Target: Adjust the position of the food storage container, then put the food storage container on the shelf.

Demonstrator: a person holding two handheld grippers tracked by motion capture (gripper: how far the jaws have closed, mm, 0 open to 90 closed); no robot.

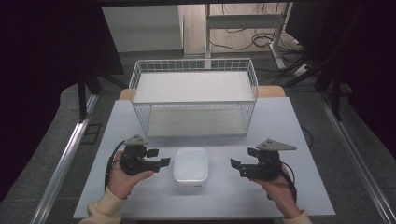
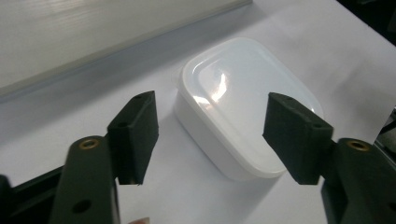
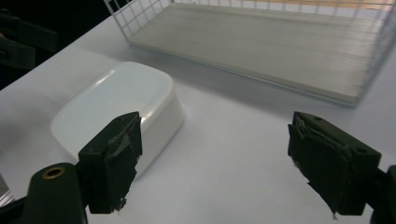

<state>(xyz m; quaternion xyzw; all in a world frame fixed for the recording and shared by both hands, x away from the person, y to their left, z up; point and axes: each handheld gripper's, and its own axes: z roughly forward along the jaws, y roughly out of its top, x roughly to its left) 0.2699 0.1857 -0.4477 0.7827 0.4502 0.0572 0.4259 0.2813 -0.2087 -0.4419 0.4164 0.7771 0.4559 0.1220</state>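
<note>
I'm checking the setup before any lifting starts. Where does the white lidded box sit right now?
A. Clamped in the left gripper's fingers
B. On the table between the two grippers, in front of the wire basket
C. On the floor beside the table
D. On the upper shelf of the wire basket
B: the white lidded box rests on the table, in front of the wire basket, between the left gripper and the right gripper, both open and apart from it.

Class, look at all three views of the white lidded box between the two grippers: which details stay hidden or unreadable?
- Contents of the white rounded plastic box: every view, hidden by its opaque lid.
- Dark print on the box's near side: high view, too small to read.
- Box's near right corner: left gripper view, behind a black finger.
- White wire basket: right gripper view, cut off by the top edge.
</note>
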